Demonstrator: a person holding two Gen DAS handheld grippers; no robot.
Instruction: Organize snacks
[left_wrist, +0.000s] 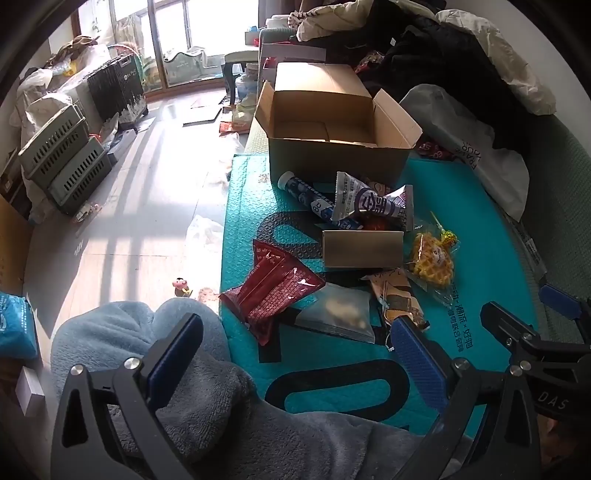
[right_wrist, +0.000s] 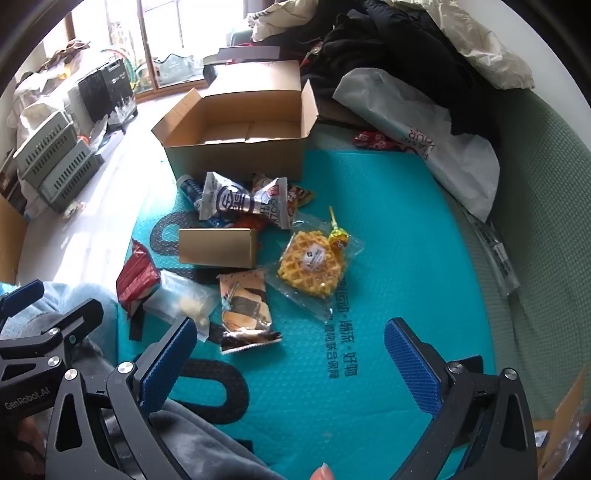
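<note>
1. Both tongs hover spread wide with nothing between the pads: left tongs (left_wrist: 299, 354) above the near edge of the teal mat (left_wrist: 332, 373), right tongs (right_wrist: 291, 354) over its bare near-right part, the widest open room.
2. Black letters on the mat are partly hidden by snacks and a grey fleece (left_wrist: 207, 398); a printed line of characters is too small to read.
3. An open cardboard box (left_wrist: 332, 155) stands at the mat's far edge, its inside bare.
4. Snacks lie in a loose pile just before it: a white pouch (right_wrist: 240, 203) reading "GOLY", cut off, over a half-hidden blue tube (left_wrist: 299, 192).
5. Nearer lie a gold carton (right_wrist: 218, 247), red packet (left_wrist: 273, 291), wrapped waffle (right_wrist: 310, 269) and lollipop (right_wrist: 338, 236).
</note>
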